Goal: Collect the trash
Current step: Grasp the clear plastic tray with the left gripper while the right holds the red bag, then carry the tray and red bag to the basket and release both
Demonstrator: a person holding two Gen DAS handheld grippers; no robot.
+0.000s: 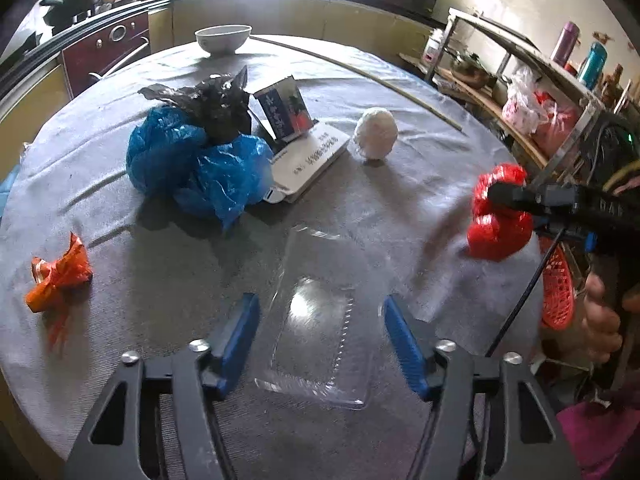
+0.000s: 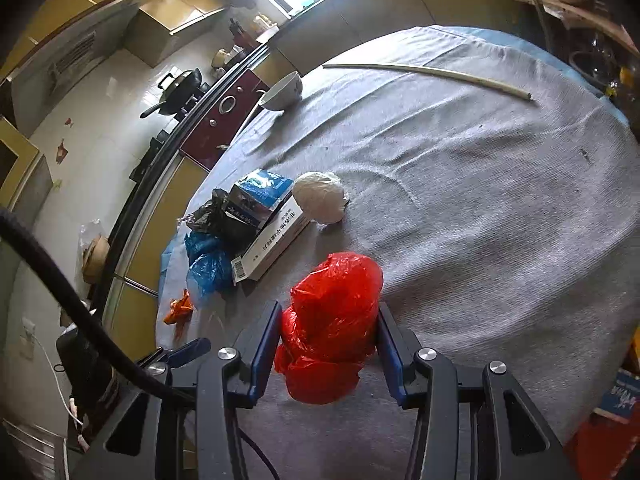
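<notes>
Round table [image 1: 420,200] w/ a grey cloth takes up most of both views, kitchen counter behind it. Biggest trash item is the blue plastic bag [image 1: 192,168], bunched up on the far left part of the table, w/ a crumpled black bag [image 1: 216,108] sitting on top of it. Right next to those, touching the blue one, is a flat white box [image 1: 312,160] w/ a smaller blue carton [image 1: 286,106] standing on it.

Clear plastic tray [image 1: 320,336] lies flat on the cloth at the near edge, directly in front of the left gripper [image 1: 322,340]. Its blue fingers [image 1: 240,332] sit either side of the tray but are spread, can't see them pressing on it, tbh it's hard to tell since the tray is see-through and partly blurred.

Red plastic bag [image 2: 332,320] is pinched between the fingers of the right gripper [image 2: 328,344], pads squeezing both sides, the bag bulging out above and below. From the left wrist view it's off at the right side of the table, a person's hand [image 1: 600,320] on the handle.

Smaller stuff: white bowl [image 1: 223,39] at the far edge, a long thin pale stick [image 2: 432,74] lying across the far side, a white crumpled ball [image 1: 376,132] just beside the white box, and an orange wrapper [image 1: 60,272] on its own at the left, well apart from the rest.
</notes>
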